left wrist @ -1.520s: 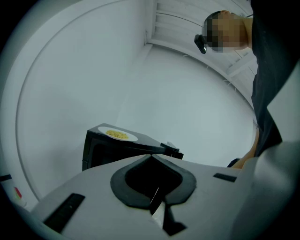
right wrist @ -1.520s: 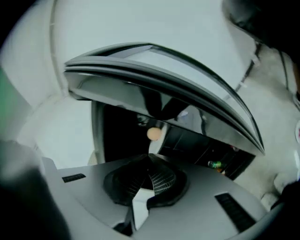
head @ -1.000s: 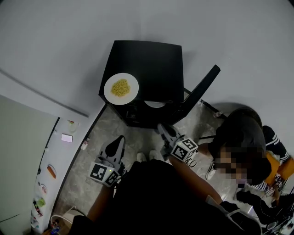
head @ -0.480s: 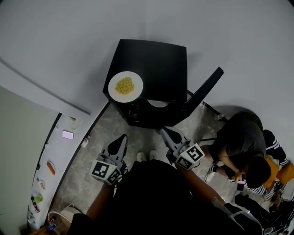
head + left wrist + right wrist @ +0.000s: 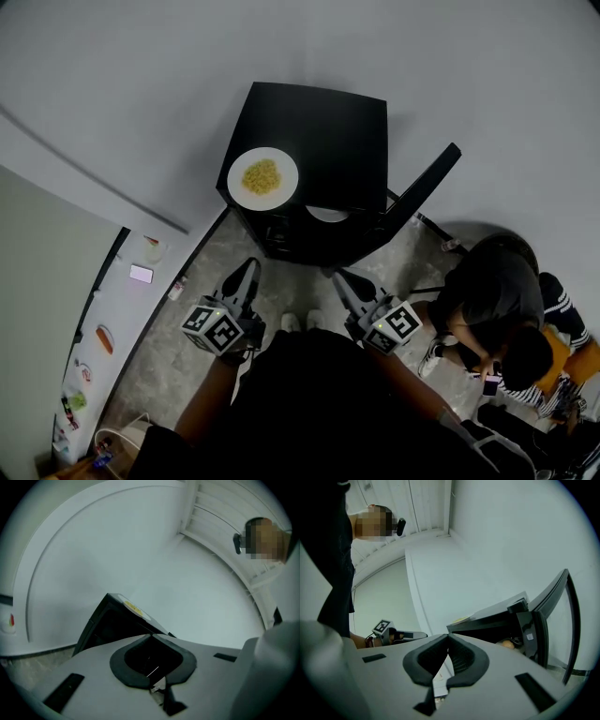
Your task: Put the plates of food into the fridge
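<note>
The black fridge [image 5: 323, 141] stood by the wall with its door [image 5: 422, 190] swung open to its right. One white plate [image 5: 239, 183] with yellow food [image 5: 262, 175] sat on top of the fridge, at its front left corner. A second plate [image 5: 327, 214] was inside the fridge, only partly seen. Both grippers hung in front of the fridge, not touching it. The left gripper [image 5: 249, 267] was closed with nothing in it. The right gripper [image 5: 339, 277] was closed and empty too.
</note>
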The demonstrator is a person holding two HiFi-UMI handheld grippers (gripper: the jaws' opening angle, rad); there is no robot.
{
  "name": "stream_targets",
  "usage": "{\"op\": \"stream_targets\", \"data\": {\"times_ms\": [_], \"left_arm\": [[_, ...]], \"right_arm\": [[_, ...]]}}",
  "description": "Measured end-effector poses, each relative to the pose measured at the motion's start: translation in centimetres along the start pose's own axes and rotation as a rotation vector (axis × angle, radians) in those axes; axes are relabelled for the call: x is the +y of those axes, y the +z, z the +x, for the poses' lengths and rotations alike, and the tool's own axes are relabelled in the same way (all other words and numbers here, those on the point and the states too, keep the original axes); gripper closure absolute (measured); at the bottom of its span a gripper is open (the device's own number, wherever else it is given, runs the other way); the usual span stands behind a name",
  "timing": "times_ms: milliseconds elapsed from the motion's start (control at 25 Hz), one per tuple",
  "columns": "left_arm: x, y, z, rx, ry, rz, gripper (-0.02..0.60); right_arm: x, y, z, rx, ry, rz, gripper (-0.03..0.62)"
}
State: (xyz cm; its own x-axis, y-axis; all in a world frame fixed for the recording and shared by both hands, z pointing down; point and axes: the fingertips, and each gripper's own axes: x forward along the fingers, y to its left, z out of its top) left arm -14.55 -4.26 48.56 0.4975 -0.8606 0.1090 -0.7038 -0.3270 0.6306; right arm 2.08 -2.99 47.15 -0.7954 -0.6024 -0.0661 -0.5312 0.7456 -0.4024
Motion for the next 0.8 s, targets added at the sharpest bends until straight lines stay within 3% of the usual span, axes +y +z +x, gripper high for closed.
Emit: {"op": "stream_targets", "data": {"times_ms": [240, 320, 480, 800], "left_arm": [[1.8, 1.2, 2.3, -0.076, -0.048, -0.307, 0.557], [2.6, 1.0, 2.7, -0.085, -0.032, -0.402, 0.557], [2.5, 1.5, 4.0, -0.127, -0.064, -0.553, 0.557], [2.5, 4.0, 6.2, -0.18, -0.156, -0.637, 0.542]], "right_arm": [[-0.5, -0.3, 0.2, 0.008, 0.0, 0.019, 0.568], [-0.9, 0.0, 0.4, -0.006, -0.001, 0.035, 0.568], [-1.9, 0.2, 0.3, 0.013, -0.011, 0.005, 0.568], [-1.9, 1.1, 0.7, -0.012, -0.01, 0.012, 0.568]]}}
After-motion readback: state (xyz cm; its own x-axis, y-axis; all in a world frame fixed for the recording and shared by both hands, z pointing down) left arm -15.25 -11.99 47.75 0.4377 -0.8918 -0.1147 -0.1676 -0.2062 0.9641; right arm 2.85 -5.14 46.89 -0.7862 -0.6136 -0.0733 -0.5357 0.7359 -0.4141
